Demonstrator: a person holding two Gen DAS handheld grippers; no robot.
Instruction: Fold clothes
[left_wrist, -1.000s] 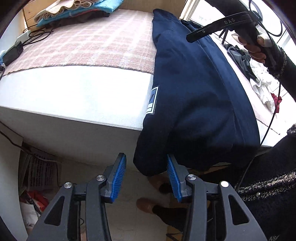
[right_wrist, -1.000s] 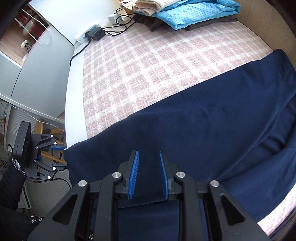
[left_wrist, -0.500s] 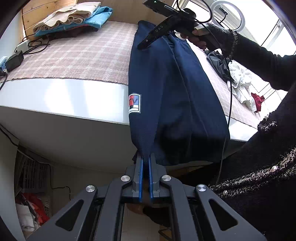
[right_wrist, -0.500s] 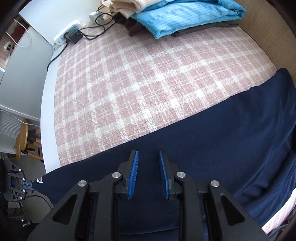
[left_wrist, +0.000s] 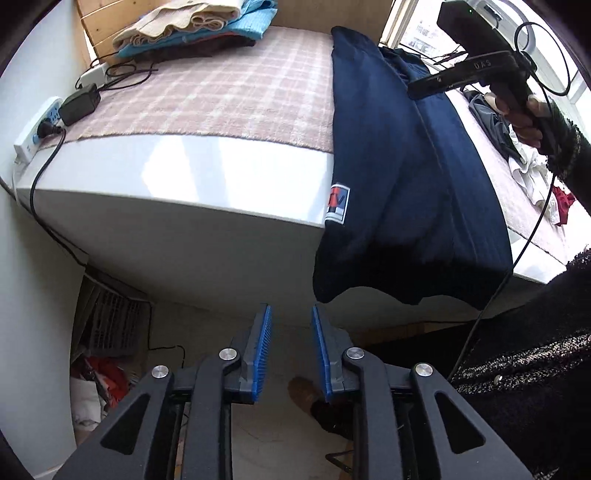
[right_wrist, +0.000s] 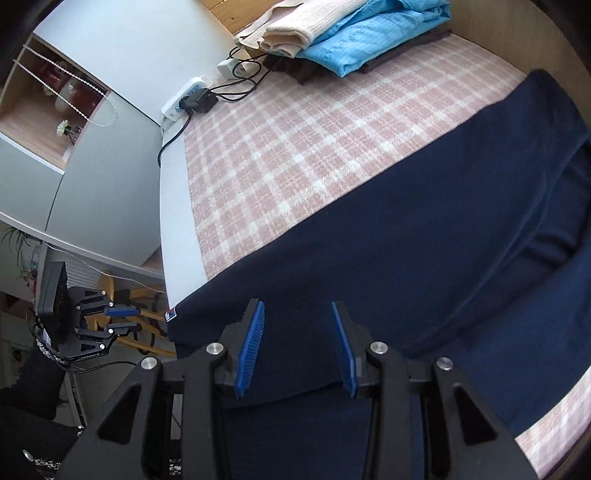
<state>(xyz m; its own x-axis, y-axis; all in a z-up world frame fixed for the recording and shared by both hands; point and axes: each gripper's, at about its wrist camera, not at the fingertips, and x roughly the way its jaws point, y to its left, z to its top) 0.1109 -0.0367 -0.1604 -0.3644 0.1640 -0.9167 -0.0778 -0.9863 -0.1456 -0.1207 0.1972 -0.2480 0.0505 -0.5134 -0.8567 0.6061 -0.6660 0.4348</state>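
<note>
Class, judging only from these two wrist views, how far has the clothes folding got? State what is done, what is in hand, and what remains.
Done: a folded stack sits at the far end of the checked blanket. In hand: nothing is gripped; the left gripper is open below the navy garment's hanging hem, the right gripper open over it. Left: the navy garment lies long, draped over the edge, and loose clothes wait beyond.

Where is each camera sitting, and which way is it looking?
Left wrist: low beside the table, looking up along the open left gripper at the navy garment's hanging end; a dark sleeve and shoe show.
Right wrist: above the table, looking down along the open right gripper; the other gripper shows far left.
Both share the garment, plaid cloth and folded pile.
</note>
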